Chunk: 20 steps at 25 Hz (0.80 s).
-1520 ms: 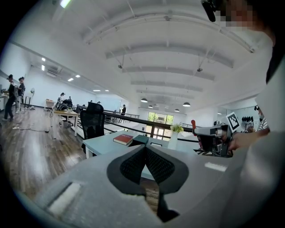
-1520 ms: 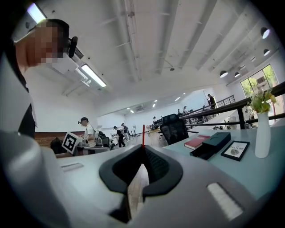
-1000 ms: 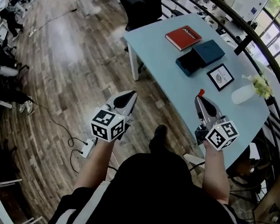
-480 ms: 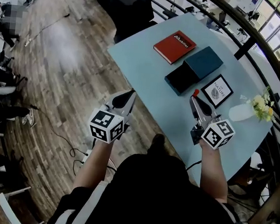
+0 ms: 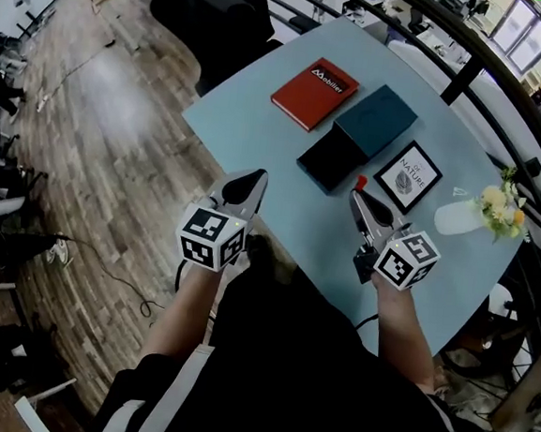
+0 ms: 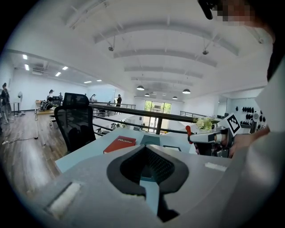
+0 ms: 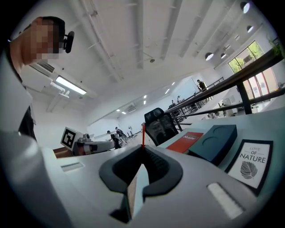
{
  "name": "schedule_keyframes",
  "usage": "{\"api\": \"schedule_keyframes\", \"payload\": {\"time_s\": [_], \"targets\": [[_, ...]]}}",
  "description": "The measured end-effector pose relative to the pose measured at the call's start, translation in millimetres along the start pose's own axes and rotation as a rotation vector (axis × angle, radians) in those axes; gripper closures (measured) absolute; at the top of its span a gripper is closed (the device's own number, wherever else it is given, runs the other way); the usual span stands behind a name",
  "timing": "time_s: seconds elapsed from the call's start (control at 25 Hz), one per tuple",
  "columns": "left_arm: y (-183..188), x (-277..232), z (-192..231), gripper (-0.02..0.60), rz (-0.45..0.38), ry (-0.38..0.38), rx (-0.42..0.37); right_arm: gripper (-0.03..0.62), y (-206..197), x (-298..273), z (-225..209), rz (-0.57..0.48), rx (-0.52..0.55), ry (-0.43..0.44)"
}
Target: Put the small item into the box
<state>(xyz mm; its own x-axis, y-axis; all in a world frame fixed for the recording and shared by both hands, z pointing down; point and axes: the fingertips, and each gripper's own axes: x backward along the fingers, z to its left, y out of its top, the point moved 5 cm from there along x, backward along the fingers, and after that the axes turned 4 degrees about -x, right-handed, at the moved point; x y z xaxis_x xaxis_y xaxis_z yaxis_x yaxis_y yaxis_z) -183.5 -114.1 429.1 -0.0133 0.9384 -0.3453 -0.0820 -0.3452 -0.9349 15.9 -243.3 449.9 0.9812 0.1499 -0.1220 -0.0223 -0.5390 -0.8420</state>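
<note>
On the light blue table (image 5: 260,125) lies a dark teal box: its lid (image 5: 378,116) sits beside the open dark base (image 5: 327,161). My right gripper (image 5: 357,192) hovers just right of the base, shut on a small red item (image 5: 359,181) that sticks out of its tips. That item shows as a thin red strip (image 7: 143,133) in the right gripper view, with the teal box (image 7: 217,141) to its right. My left gripper (image 5: 258,176) is shut with nothing in it, over the table's near edge, left of the box. In the left gripper view its tips (image 6: 146,147) point across the table.
A red book (image 5: 314,94) lies behind the box. A framed "Nature" print (image 5: 407,177) and a white vase with flowers (image 5: 461,216) stand to the right. A black office chair (image 5: 208,12) is at the table's far side, a railing (image 5: 471,77) beyond, wooden floor on the left.
The table has come closer and both grippers now reach over its near edge. The right gripper with the red item has drawn up next to the box's open base.
</note>
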Motion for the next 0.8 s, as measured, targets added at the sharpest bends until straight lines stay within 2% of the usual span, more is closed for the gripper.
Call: {"api": "schedule_keyframes", "payload": {"time_s": [0.2,0.32,0.52,0.56,0.68,0.72,0.8], "targets": [[0.0,-39.2,8.6,0.577,0.001,-0.078,0.0,0.58,1.5,-10.1,-15.9,-0.017,-0.029,-0.077],[-2.3,-64.7,14.8,0.577,0.011,-0.152,0.007,0.58,-2.5,-14.9,-24.2,-0.004,-0.041,-0.154],[-0.1,-100.3,49.1,0.577,0.015,-0.219,0.002,0.58,-8.6,-49.0,-42.3,0.024,-0.058,-0.244],[0.3,-105.0,57.1,0.577,0.018,-0.228,-0.024,0.58,-9.1,-54.2,-44.4,0.025,-0.06,-0.269],[3.6,-114.8,80.7,0.577,0.024,-0.242,-0.204,0.58,-8.8,-68.3,-47.9,0.021,-0.056,-0.355],[5.2,-117.8,88.5,0.577,0.022,-0.257,-0.237,0.58,-8.3,-74.7,-49.1,0.019,-0.051,-0.377],[6.1,-125.1,103.7,0.577,0.019,-0.303,-0.221,0.58,-9.3,-86.3,-51.1,0.014,-0.049,-0.416]]}}
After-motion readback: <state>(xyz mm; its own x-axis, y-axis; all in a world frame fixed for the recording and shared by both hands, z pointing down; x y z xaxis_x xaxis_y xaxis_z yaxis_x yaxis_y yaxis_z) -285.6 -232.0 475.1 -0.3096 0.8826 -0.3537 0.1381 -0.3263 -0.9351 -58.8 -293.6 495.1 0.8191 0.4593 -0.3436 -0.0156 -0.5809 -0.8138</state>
